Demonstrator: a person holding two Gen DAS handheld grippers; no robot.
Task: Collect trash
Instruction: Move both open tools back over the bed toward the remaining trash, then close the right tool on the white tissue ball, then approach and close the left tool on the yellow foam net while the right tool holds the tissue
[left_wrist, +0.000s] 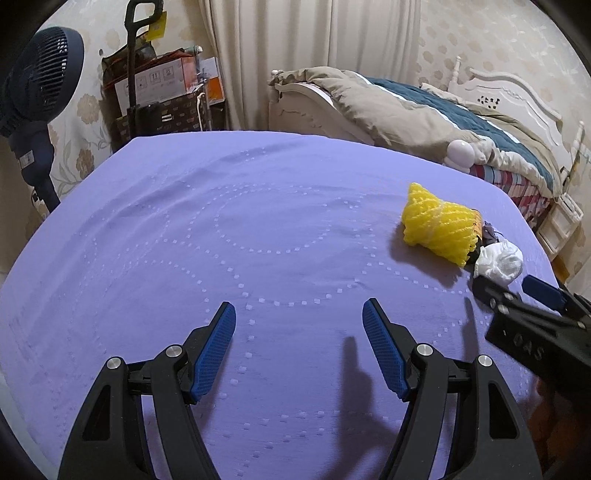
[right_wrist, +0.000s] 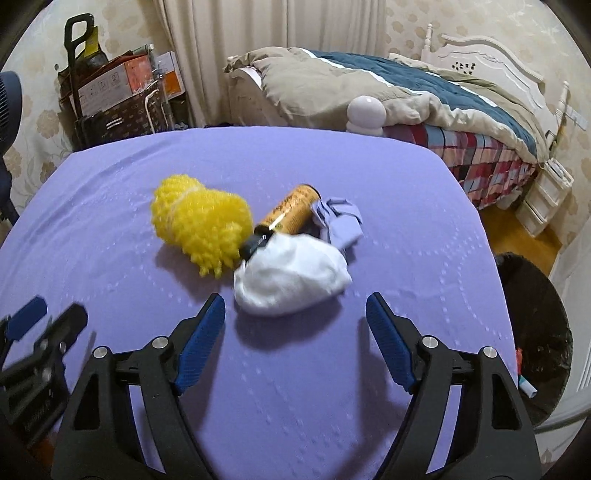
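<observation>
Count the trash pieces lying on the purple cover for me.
4, clustered together: yellow foam net leftmost, orange tube beside it, white wad nearest, purple scrap rightmost. More may hide beneath.

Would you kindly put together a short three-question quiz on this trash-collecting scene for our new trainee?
1. True or false: the right gripper is shut on the crumpled white tissue wad.
2. Multiple choice: the orange cylindrical can with a black cap lies (A) between the yellow foam net bundle and the crumpled lilac cloth scrap, (B) in the black-lined trash bin, (C) on the bed.
3. Fill in: the left gripper hovers over a bare stretch of the ______ tablecloth.

Key: 1 false, its jaws are open with the wad just ahead; 2 A; 3 purple.
</observation>
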